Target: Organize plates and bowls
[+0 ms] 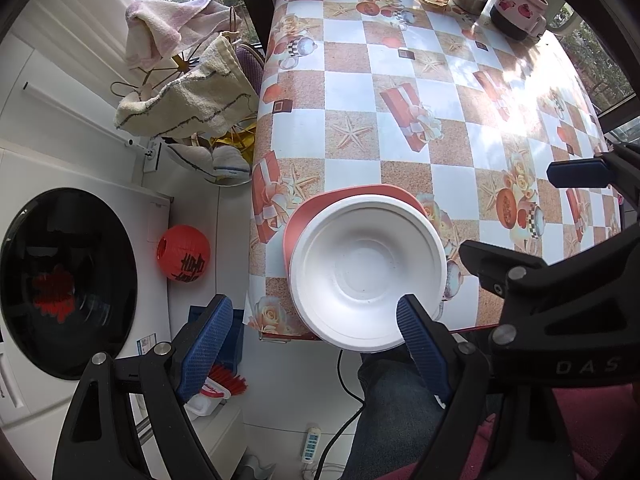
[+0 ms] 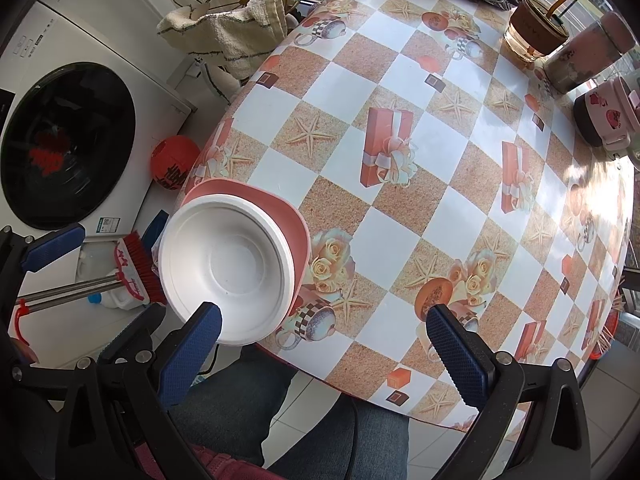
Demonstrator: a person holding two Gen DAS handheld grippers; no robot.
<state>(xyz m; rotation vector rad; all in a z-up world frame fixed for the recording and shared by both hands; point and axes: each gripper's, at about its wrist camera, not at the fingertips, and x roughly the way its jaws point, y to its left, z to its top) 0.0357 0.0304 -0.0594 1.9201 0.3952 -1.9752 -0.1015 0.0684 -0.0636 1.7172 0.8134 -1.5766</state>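
A white bowl [image 1: 367, 271] sits stacked on a pink plate [image 1: 316, 208] at the near left corner of the table [image 1: 400, 128]; the bowl's near rim overhangs the table edge. Both also show in the right wrist view: the bowl [image 2: 228, 268] and the pink plate [image 2: 280, 208]. My left gripper [image 1: 316, 336] is open and empty, hovering in front of the bowl with its right fingertip over the near rim. My right gripper [image 2: 324, 340] is open and empty, just right of the bowl, with its left fingertip over the rim.
Cups and mugs [image 1: 520, 8] and a glass with a straw [image 2: 534, 32] stand at the far side of the table. A washing machine [image 1: 64, 280], towels on a rack [image 1: 188, 100], a red lantern [image 1: 183, 254] and a brush [image 2: 134, 272] are left of the table.
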